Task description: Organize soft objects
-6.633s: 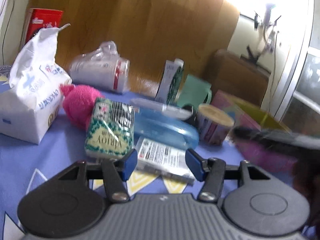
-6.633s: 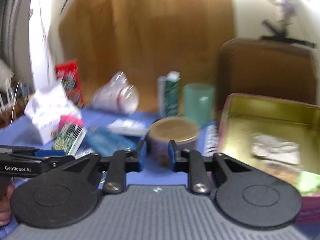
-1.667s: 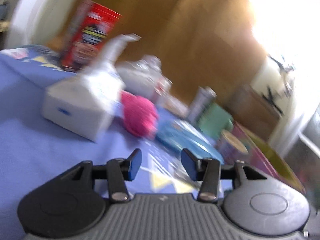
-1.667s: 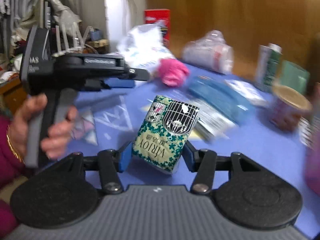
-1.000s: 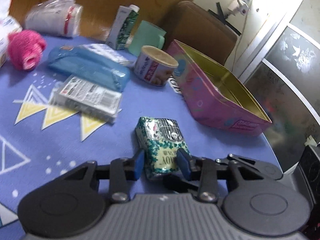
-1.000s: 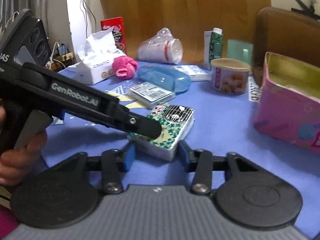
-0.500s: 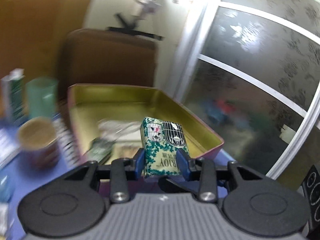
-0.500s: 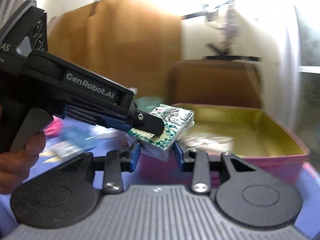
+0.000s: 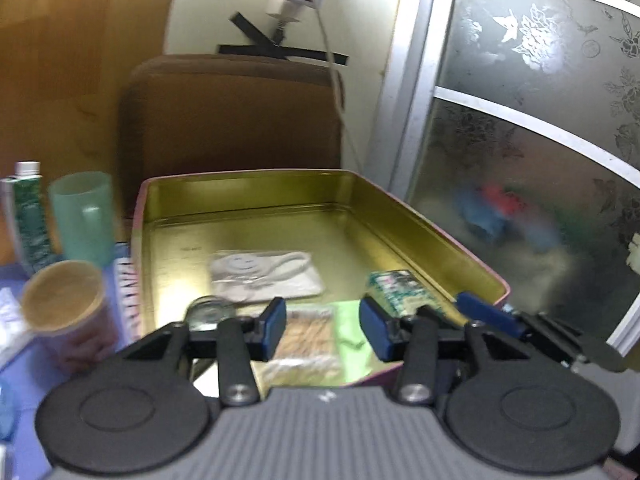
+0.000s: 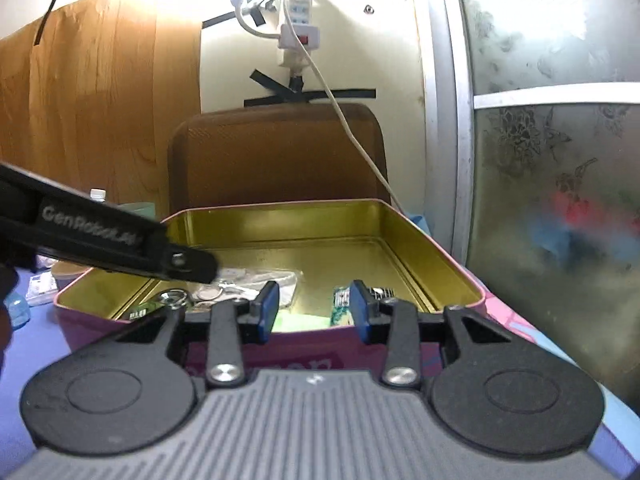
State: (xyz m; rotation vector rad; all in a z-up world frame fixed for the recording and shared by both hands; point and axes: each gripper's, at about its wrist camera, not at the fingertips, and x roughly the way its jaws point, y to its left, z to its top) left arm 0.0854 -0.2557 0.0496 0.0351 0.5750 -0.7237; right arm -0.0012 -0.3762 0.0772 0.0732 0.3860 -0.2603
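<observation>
Tissue pack [image 9: 394, 286] now lies in the tin [image 9: 248, 200], near its right wall. Left gripper [image 9: 322, 330] and right gripper [image 10: 313, 308] gape, empty. Placing done; next, fetch another soft item.

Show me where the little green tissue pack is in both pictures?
Left wrist: the green tissue pack lies inside the tin box, near its right wall, just beyond the open left gripper.
Right wrist: the same pack peeks out behind the open right gripper, low in the middle.
Shared landmark: the brown chair back behind the tin.
</observation>
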